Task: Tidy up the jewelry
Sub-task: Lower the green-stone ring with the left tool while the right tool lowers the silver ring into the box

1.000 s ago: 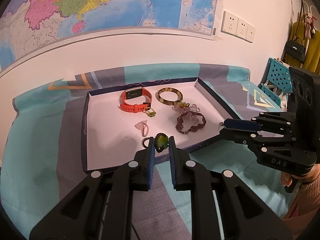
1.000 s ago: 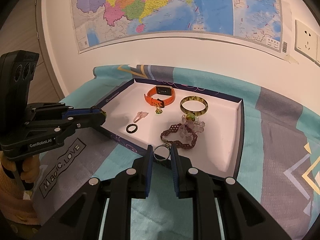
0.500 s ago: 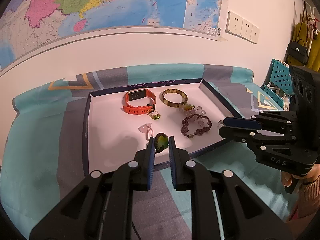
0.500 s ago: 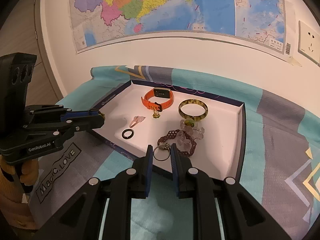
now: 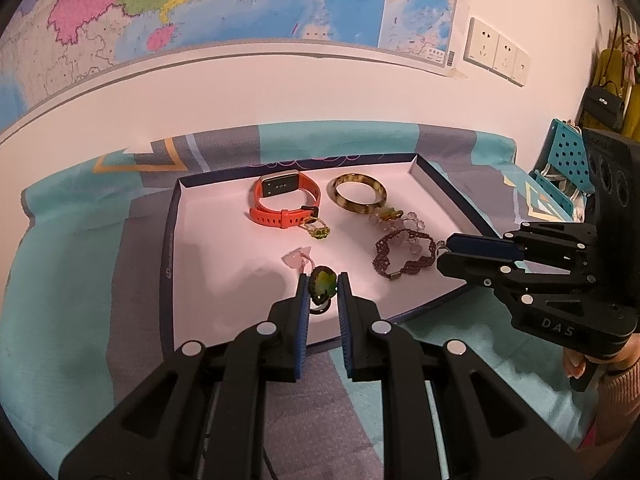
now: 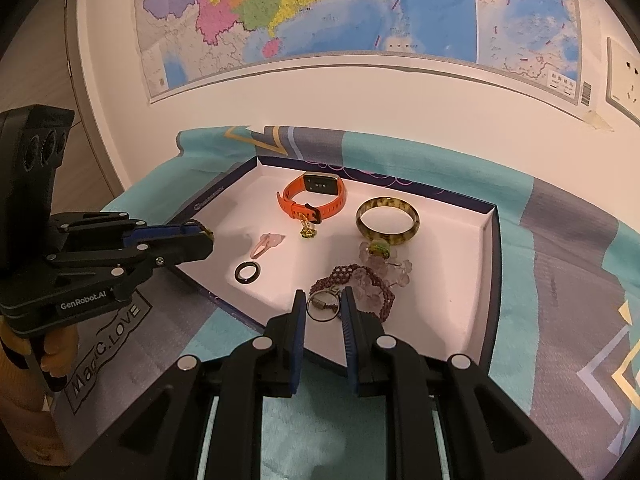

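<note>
Left gripper point(image 5: 323, 286) fingers clamp a green stone piece point(image 5: 324, 285) at lower centre, above the tray's point(image 5: 168, 248) near edge. Right gripper point(image 6: 323, 305) fingers pinch a thin metal ring point(image 6: 322, 307), just over the woven bracelet point(image 6: 352, 280). Behind sit the orange band point(image 5: 286, 200), the mottled bangle point(image 5: 358, 196) and a pink clip point(image 6: 267, 244); the black ring point(image 6: 247, 272) lies alone. Bare tray floor is at left; the wall map point(image 5: 200, 12) fills the top.

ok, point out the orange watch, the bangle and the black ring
orange watch point(image 6: 313, 183): right wrist view, on its face.
bangle point(image 6: 412, 230): right wrist view, on its right rim.
black ring point(image 6: 241, 276): right wrist view, on its left edge.
</note>
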A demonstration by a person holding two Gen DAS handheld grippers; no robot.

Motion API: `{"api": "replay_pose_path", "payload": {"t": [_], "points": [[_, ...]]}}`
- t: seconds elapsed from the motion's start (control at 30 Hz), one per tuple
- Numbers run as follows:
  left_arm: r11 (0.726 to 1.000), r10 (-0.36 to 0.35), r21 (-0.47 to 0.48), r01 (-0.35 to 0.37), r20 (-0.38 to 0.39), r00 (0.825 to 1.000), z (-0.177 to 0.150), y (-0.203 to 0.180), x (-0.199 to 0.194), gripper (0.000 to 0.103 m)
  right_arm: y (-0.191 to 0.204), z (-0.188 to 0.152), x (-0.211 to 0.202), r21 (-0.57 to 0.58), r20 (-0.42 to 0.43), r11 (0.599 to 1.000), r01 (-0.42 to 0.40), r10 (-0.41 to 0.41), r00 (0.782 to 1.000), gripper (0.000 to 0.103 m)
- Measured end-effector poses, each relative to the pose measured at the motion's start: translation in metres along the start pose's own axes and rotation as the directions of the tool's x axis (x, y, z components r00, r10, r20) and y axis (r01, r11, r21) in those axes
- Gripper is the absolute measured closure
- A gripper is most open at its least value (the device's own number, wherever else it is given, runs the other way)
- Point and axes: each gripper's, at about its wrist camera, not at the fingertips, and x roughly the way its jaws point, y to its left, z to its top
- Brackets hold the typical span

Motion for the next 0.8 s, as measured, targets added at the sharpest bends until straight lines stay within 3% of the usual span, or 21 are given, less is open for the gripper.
{"api": "replay_pose_path", "payload": {"t": [0.8], "points": [[1.0, 0.014, -0.021, -0.014, -0.025, 1.0, 0.001, 0.005, 0.015, 0.089, -0.006, 0.002, 0.016, 0.023, -0.026, 1.0, -0.015, 0.016, 1.0, 0.087]]}}
